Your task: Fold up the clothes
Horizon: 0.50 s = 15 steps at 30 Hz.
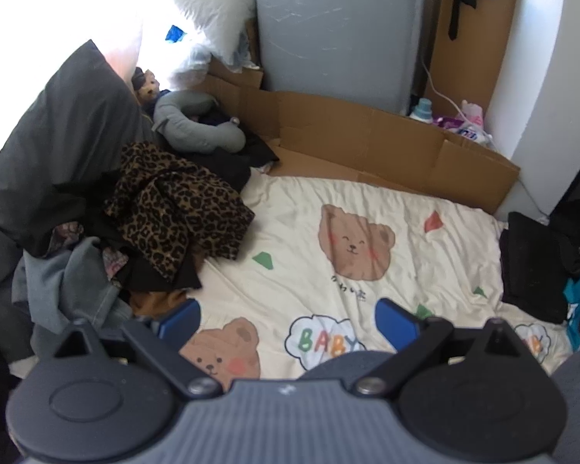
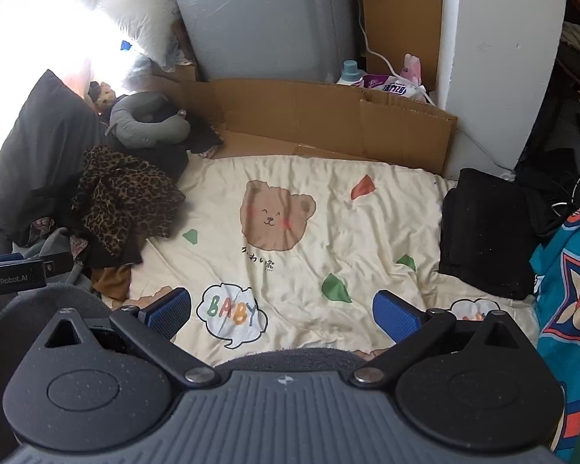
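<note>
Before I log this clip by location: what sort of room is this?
Most likely a bedroom or small living room at home. A bear-print bedsheet covers a mattress, a dark pillow leans at its left end, and a pile of unfolded clothes lies beside it.

A bed with a cream bear-print blanket (image 2: 328,208) carries a heap of clothes (image 2: 123,201) at its left and folded black clothes (image 2: 483,232) at its right edge.

right gripper (image 2: 282,315) spread wide over bear-print blanket (image 2: 328,212), leopard garment (image 2: 123,201) left, folded black clothes (image 2: 483,232) right
</note>
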Each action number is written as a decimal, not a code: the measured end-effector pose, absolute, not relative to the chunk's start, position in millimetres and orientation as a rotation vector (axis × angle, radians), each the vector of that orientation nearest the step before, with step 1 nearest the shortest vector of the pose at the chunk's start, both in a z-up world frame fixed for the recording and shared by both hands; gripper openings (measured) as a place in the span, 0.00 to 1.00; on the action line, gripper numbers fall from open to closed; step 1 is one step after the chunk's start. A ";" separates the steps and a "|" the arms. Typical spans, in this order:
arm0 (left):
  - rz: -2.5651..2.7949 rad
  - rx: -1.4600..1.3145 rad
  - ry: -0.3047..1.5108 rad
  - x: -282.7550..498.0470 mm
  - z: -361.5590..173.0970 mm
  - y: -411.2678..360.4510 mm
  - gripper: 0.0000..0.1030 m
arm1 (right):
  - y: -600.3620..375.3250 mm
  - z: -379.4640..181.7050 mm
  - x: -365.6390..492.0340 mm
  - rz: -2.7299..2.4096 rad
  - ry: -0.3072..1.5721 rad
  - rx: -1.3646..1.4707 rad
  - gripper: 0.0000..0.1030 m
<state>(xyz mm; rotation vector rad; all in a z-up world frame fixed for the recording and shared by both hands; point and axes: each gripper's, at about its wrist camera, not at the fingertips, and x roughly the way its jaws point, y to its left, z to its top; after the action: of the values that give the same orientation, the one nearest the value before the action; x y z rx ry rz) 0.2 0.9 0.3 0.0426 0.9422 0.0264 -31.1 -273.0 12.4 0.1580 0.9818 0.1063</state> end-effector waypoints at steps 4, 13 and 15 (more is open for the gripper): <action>0.010 0.021 0.948 1.3 2.0 7.1 0.95 | -275.6 12.1 -31.8 0.106 0.974 0.171 1.00; 0.004 -0.003 0.959 2.3 0.9 8.3 0.95 | -281.5 11.4 -33.3 0.105 0.956 0.199 1.00; 0.016 0.003 0.960 1.8 -1.6 3.1 0.95 | -282.8 11.2 -33.7 0.105 0.952 0.205 1.00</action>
<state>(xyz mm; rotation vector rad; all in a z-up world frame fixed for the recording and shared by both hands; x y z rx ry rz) 1.8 3.1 -1.6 0.0033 0.9599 0.0157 -33.7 -282.8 11.2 0.2052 0.9523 0.1050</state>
